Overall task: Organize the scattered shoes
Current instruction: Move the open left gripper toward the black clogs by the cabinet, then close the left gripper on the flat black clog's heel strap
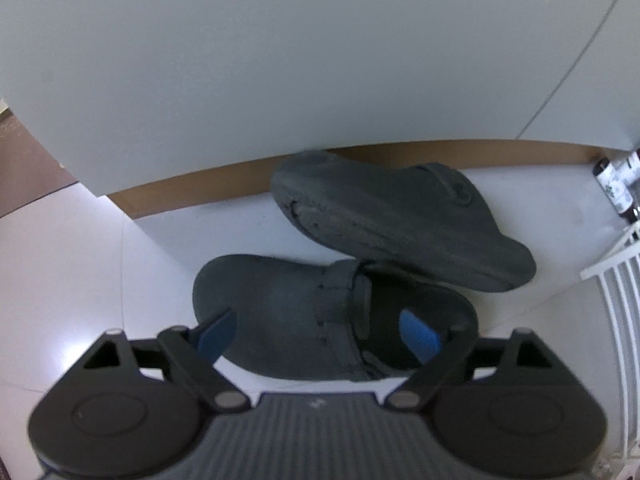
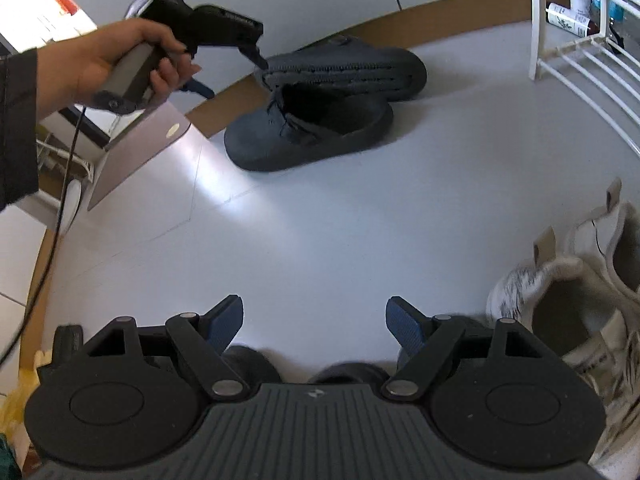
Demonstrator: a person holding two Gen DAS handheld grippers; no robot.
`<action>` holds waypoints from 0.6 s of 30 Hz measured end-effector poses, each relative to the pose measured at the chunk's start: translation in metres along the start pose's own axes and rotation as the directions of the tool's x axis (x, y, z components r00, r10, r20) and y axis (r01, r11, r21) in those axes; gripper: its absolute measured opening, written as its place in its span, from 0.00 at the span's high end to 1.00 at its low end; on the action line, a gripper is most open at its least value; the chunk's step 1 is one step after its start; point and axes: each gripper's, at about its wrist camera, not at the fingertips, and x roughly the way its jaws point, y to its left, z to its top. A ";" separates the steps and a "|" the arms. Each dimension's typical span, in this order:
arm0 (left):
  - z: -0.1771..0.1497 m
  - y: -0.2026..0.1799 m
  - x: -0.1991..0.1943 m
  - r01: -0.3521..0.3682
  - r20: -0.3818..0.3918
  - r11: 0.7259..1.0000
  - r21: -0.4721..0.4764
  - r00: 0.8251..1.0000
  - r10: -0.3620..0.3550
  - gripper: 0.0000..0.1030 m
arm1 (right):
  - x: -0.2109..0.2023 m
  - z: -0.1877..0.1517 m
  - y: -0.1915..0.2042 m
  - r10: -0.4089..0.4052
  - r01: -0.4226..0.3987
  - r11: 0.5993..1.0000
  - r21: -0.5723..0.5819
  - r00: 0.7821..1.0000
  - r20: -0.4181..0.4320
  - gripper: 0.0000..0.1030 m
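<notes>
Two dark grey rubber clogs are sitting on the pale glossy floor (image 2: 320, 240) by the brown skirting board: the lower dark grey clog (image 1: 288, 320) is resting flat on its sole, and the upper dark grey clog (image 1: 400, 216) is lying tipped on its side with its worn, ridged sole showing, its heel end leaning on the lower one's opening. The left gripper (image 1: 320, 334), held in a person's hand (image 2: 120, 60), is hanging over the lower clog with its jaws spread wide, one blue pad at the toe side, the other over the heel opening; whether the pads are touching the clog I cannot tell. The right gripper (image 2: 316, 326) is hovering over bare floor, jaws wide too, holding nothing. Two white knit sneakers (image 2: 580, 300) are standing side by side at the right edge, well apart from the clogs. One white wire shoe rack (image 2: 580, 52) is standing beyond them.
</notes>
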 end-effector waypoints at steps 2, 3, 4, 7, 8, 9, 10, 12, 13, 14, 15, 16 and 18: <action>0.003 -0.001 0.004 -0.008 0.000 1.000 0.008 1.000 0.008 0.12 | -0.001 0.004 0.005 -0.001 0.001 1.000 -0.027 1.000 0.022 0.20; 0.004 -0.001 0.007 -0.016 -0.003 1.000 0.003 1.000 0.016 0.12 | 0.000 0.005 0.006 0.005 -0.004 0.999 -0.040 1.000 0.017 0.20; 0.004 -0.001 0.009 -0.016 -0.012 1.000 -0.008 1.000 0.016 0.12 | 0.000 0.006 0.007 0.009 -0.008 0.999 -0.052 1.000 0.015 0.20; 0.004 0.000 0.016 -0.017 -0.048 0.999 -0.031 0.999 0.015 0.12 | -0.004 0.007 0.007 0.006 -0.003 0.997 -0.080 1.000 0.029 0.20; 0.004 -0.001 0.017 -0.027 -0.055 0.999 -0.029 0.998 0.026 0.12 | -0.006 0.006 0.007 0.003 0.000 0.996 -0.087 1.000 0.031 0.20; 0.004 -0.002 0.016 -0.042 -0.051 0.999 -0.025 0.998 0.040 0.12 | -0.007 0.005 0.006 0.000 0.002 0.996 -0.090 1.000 0.028 0.20; 0.003 -0.004 0.015 -0.048 -0.036 0.999 -0.023 0.998 0.047 0.12 | -0.008 0.004 0.006 -0.005 0.007 0.995 -0.097 1.000 0.024 0.20; 0.001 -0.006 0.016 -0.036 -0.031 0.999 -0.029 0.999 0.035 0.12 | -0.014 -0.002 0.006 -0.015 0.017 0.994 -0.105 1.000 0.023 0.20; -0.001 -0.007 0.018 -0.027 -0.038 0.999 -0.034 0.999 0.025 0.12 | -0.015 -0.003 0.006 -0.015 0.018 0.995 -0.100 1.000 0.023 0.20; -0.003 -0.009 0.021 -0.029 -0.047 0.999 -0.031 0.999 0.027 0.15 | -0.016 -0.005 0.005 -0.013 0.015 0.996 -0.094 1.000 0.017 0.20; -0.005 -0.013 0.025 -0.037 -0.051 0.999 -0.013 0.998 0.036 0.20 | -0.014 -0.008 0.005 -0.008 0.008 0.996 -0.086 1.000 0.005 0.20; -0.007 -0.017 0.027 -0.042 -0.049 0.999 0.006 0.998 0.042 0.21 | -0.013 -0.010 0.005 -0.003 0.002 0.997 -0.079 1.000 -0.008 0.20; -0.009 -0.024 0.035 -0.042 -0.038 0.998 0.043 0.998 0.044 0.21 | -0.011 -0.014 0.004 0.010 -0.011 0.998 -0.067 1.000 -0.028 0.20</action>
